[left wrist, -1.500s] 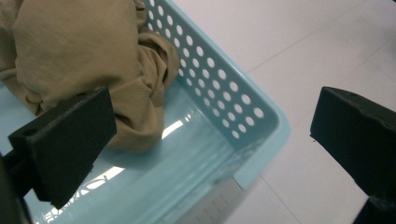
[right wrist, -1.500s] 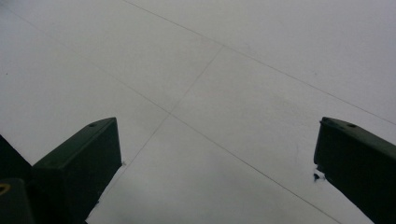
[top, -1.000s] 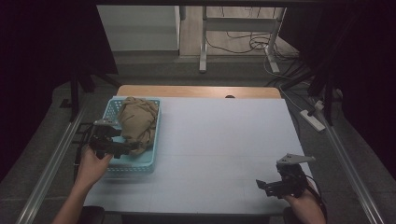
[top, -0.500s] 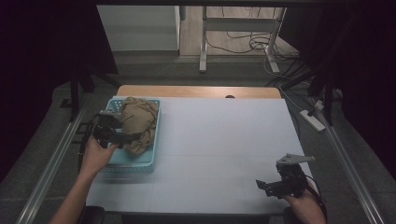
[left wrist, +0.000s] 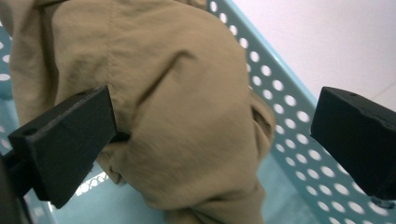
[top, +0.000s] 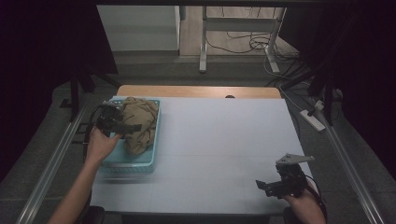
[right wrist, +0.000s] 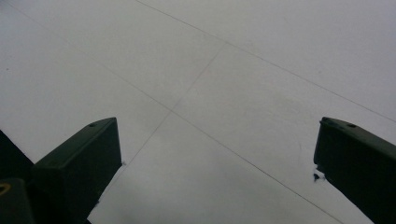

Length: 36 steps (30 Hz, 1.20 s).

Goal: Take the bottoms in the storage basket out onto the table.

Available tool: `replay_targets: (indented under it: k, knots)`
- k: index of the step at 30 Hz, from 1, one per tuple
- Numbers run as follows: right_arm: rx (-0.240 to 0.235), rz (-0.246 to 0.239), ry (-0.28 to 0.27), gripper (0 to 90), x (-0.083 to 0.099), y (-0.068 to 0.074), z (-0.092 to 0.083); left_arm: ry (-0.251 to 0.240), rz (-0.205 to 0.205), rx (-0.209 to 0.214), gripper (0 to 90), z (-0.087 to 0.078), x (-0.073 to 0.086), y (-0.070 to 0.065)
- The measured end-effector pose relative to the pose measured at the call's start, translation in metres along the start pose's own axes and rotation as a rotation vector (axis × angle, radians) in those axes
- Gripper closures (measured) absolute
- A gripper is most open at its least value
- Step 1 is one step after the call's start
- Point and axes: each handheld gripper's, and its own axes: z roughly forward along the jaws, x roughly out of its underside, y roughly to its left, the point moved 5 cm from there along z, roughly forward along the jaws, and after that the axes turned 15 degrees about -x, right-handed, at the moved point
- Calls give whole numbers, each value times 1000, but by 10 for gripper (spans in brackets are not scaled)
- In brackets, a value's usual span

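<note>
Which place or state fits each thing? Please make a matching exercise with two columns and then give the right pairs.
Things:
1. cloth
2. basket
3. left tool
4. right tool

Places or states:
A. open, above bare table near the front right corner
B. pale blue, with round holes in its walls
C. tan, crumpled in the basket
D. open, jaws on either side of the cloth

Pairs: 1-C, 2-B, 3-D, 4-A

Between my left gripper's (left wrist: 210,140) spread jaws, the tan cloth (left wrist: 177,107) hides the basket's (left wrist: 289,121) floor and runs past the frame's top edge.
</note>
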Motion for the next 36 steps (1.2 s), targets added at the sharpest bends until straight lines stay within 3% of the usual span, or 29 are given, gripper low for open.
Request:
replay_targets:
  k: [15,24,29,30,34,36]
  knots:
    - [-2,-5,6,9,0,0,1,52,5,-58,0,37,-9,2]
    - [1,-7,14,9,0,0,2,156,17,-129,0,59,-9,1]
    - [-1,-6,14,9,0,0,2,221,-14,-136,0,75,1,8]
    - [-1,-6,15,9,0,0,2,227,-43,-118,0,80,5,9]
    - [-1,-6,14,9,0,0,2,218,-64,-104,4,81,9,11]
    - [-1,-6,14,9,0,0,2,224,-53,-132,20,80,9,10]
